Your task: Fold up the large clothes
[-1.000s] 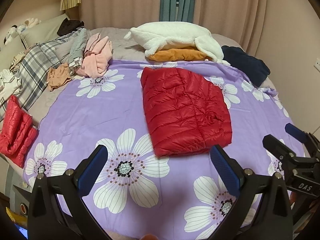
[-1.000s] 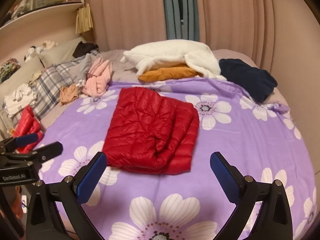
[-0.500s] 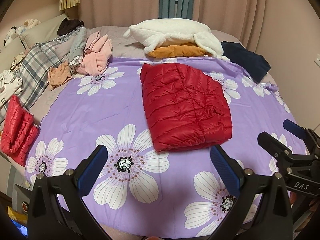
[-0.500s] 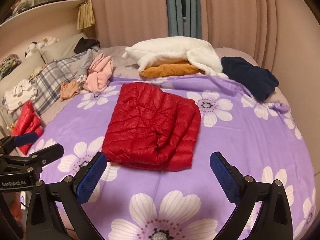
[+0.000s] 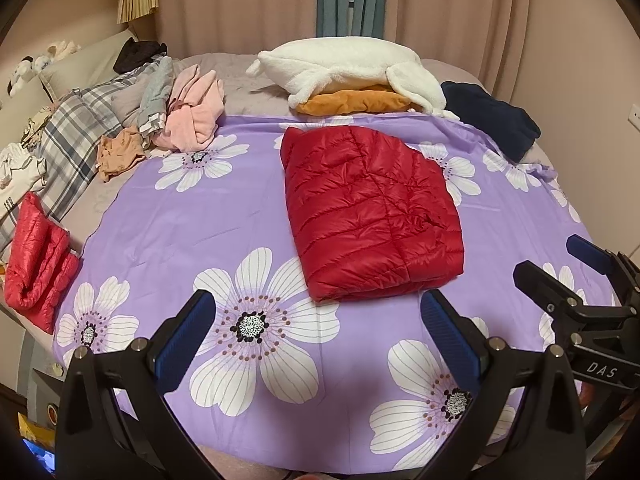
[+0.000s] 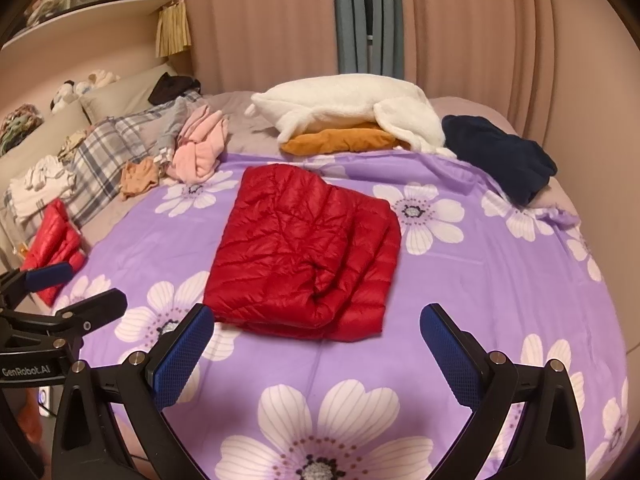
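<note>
- A red puffer jacket (image 5: 370, 212) lies folded into a compact block on the purple flowered sheet (image 5: 200, 216) that covers the near part of the bed.
- The left gripper (image 5: 316, 326) hangs above the near edge of the sheet with its jaws spread wide and nothing between them; the jacket's near hem sits just beyond the blue pads, ahead and slightly toward the right one, not touching either.
- The right gripper (image 6: 316, 336) is likewise wide apart and empty; in its view the jacket (image 6: 304, 252) lies ahead of the jaws, with its near corner just past the left pad and clear of it.
- Each gripper shows in the other's view: the right one (image 5: 556, 272) at the right edge of the left view, the left one (image 6: 72, 292) at the left edge of the right view, both beside the jacket rather than over it.
- A second red puffer garment (image 5: 36, 256), rolled or bunched, rests at the left edge of the bed, well apart from the folded jacket.
- Behind the jacket, a white fleece garment (image 5: 348, 68) lies on top of an orange one (image 5: 352, 102), with a dark navy garment (image 5: 492, 124) to their right.
- A pink garment (image 5: 196, 116) and a plaid blanket (image 5: 76, 132) lie heaped at the far left.
</note>
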A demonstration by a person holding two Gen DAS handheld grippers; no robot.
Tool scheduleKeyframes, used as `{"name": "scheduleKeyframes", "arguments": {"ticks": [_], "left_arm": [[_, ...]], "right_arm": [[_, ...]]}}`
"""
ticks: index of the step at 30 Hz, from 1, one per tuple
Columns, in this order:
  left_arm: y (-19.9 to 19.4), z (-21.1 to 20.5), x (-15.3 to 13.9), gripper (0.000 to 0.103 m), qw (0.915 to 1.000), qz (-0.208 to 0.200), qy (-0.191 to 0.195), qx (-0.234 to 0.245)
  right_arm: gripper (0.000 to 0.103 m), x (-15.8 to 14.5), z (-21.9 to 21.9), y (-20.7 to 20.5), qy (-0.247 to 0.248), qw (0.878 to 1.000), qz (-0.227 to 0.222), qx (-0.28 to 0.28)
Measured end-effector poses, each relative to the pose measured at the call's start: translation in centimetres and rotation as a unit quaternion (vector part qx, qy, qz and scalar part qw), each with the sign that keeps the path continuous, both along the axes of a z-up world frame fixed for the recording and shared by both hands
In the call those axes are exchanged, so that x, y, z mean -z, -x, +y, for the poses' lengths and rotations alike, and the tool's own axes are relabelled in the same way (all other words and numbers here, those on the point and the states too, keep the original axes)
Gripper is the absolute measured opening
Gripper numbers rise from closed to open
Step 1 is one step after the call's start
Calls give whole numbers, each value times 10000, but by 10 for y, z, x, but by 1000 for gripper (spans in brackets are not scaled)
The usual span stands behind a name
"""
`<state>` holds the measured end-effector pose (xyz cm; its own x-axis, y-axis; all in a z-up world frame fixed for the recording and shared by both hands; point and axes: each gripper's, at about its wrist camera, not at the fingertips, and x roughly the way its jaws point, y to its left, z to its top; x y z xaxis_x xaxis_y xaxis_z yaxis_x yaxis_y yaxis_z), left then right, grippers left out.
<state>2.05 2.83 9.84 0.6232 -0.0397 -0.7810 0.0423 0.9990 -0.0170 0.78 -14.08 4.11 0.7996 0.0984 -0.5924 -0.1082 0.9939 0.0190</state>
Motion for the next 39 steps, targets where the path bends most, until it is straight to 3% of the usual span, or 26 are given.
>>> {"name": "scheduleKeyframes", "arguments": {"ticks": [39], "left_arm": [[1, 1, 1, 103, 10000, -11, -2, -24]], "right_arm": [[102, -5, -3, 0, 57, 10000, -56, 29]]}}
